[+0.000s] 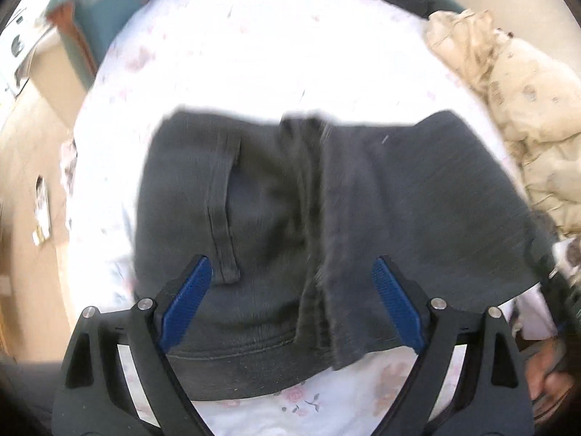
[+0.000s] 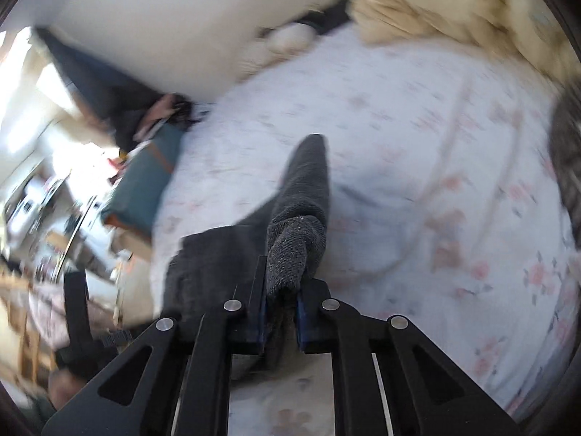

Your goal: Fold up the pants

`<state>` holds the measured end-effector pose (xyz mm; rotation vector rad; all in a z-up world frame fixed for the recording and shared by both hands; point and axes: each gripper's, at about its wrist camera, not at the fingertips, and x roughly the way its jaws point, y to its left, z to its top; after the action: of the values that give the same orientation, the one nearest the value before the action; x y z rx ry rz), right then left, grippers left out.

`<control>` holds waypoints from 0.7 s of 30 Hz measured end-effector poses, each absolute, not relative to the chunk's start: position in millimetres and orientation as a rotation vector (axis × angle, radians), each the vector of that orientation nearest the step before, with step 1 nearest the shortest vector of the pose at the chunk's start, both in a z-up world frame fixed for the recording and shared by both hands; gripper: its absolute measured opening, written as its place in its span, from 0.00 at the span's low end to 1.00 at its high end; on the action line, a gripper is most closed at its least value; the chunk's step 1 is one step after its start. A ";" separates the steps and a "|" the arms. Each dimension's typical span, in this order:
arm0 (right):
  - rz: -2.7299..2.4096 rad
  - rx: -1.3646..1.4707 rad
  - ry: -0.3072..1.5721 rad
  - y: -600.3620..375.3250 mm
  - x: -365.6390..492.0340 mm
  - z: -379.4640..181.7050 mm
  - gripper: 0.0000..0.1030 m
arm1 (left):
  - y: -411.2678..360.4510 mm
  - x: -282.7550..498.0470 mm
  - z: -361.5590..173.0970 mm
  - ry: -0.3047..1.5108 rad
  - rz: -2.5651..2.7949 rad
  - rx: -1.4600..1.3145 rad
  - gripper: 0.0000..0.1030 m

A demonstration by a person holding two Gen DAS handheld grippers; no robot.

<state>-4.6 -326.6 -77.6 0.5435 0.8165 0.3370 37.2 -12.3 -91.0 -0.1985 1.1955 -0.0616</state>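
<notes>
Your right gripper [image 2: 281,312] pinches a bunched fold of the dark grey knit pants [image 2: 301,196] between its blue pads. The fabric rises over the white floral bedsheet [image 2: 435,181].

Left gripper [image 1: 292,276] jaws spread wide; right gripper [image 2: 281,312] jaws clamped on fabric.

Dark pants [image 1: 326,218] and beige bedding [image 1: 526,116] on floral-sheeted bed [image 1: 254,54].

The pants [image 1: 326,225] lie spread on the bed [image 1: 254,54]. A crumpled blanket [image 1: 526,109] lies on the bed to their right. Beyond the bed's left edge stands a box [image 1: 90,11]. One corner of the pants [image 2: 301,232] sits between the right gripper's [image 2: 281,312] fingers.
</notes>
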 end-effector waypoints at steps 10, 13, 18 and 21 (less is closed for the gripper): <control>0.583 0.426 0.737 -268.7 -12.1 -53.3 0.12 | -27.9 97.3 -9.0 1.176 -0.159 -0.289 0.85; 0.638 0.392 0.733 -256.7 -17.5 -53.3 0.12 | -50.5 117.1 -15.2 1.221 -0.218 -0.304 0.85; 0.724 0.309 0.730 -232.3 -24.7 -52.1 0.12 | -83.2 140.7 -21.3 1.261 -0.287 -0.254 0.67; 0.763 0.280 0.734 -223.0 -29.6 -51.9 0.12 | -89.4 148.1 -23.1 1.254 -0.277 -0.196 0.60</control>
<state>-29.6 -223.0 -51.9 0.2804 0.7343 0.7635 148.1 -89.4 -23.1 -0.1959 1.2543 -0.2772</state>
